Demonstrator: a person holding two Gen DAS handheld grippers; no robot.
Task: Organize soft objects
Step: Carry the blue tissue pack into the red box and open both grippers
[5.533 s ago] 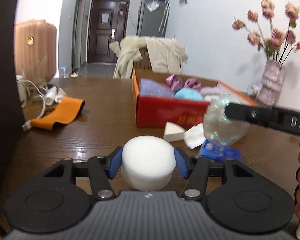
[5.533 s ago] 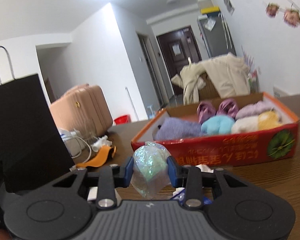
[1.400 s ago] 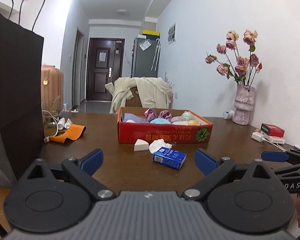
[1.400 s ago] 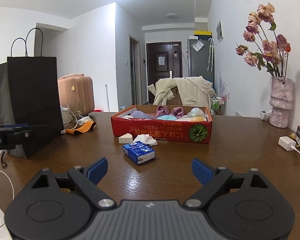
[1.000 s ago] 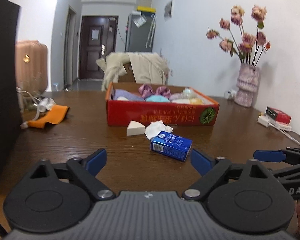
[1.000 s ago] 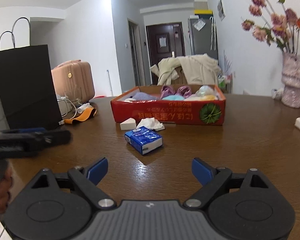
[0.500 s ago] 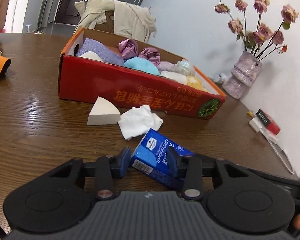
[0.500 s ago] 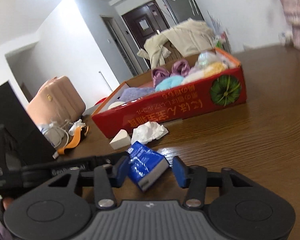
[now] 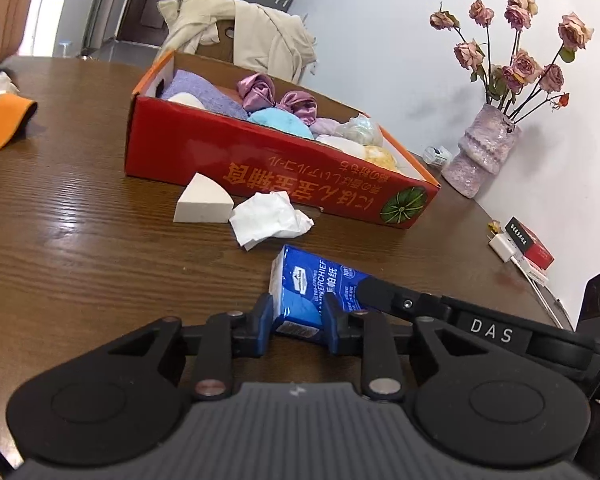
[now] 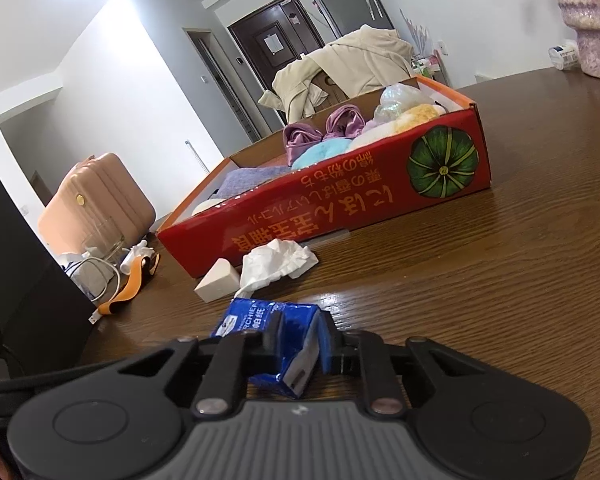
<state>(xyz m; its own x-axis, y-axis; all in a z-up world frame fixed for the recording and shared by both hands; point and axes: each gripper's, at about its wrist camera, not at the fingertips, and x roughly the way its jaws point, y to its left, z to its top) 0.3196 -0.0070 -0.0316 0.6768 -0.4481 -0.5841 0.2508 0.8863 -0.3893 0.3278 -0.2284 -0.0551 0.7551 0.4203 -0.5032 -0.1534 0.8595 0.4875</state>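
A blue tissue pack [image 9: 316, 288] lies on the brown table, and both grippers are shut on it. My left gripper [image 9: 298, 318] clamps its near end. My right gripper [image 10: 300, 340] clamps the other end of the tissue pack [image 10: 284, 344], squashing it. The right gripper's finger [image 9: 396, 298] reaches in from the right in the left wrist view. Beyond lie a crumpled white tissue [image 9: 270, 218], also seen in the right wrist view [image 10: 278, 264], and a white wedge sponge [image 9: 202, 200], also there [image 10: 216, 282]. The red cardboard box [image 9: 260, 172] holds several soft items [image 10: 328, 132].
A pink vase of dried roses [image 9: 482, 148] stands at the back right. A white charger and red box [image 9: 526, 240] lie near the right edge. An orange strap [image 10: 134, 284] and cables lie left, beside a black bag [image 10: 16, 272]. A chair draped with a coat [image 9: 236, 36] stands behind the table.
Both grippers have closed tighter on the blue tissue pack, and the right one now squeezes and dents it. The views have shifted slightly closer to the pack.
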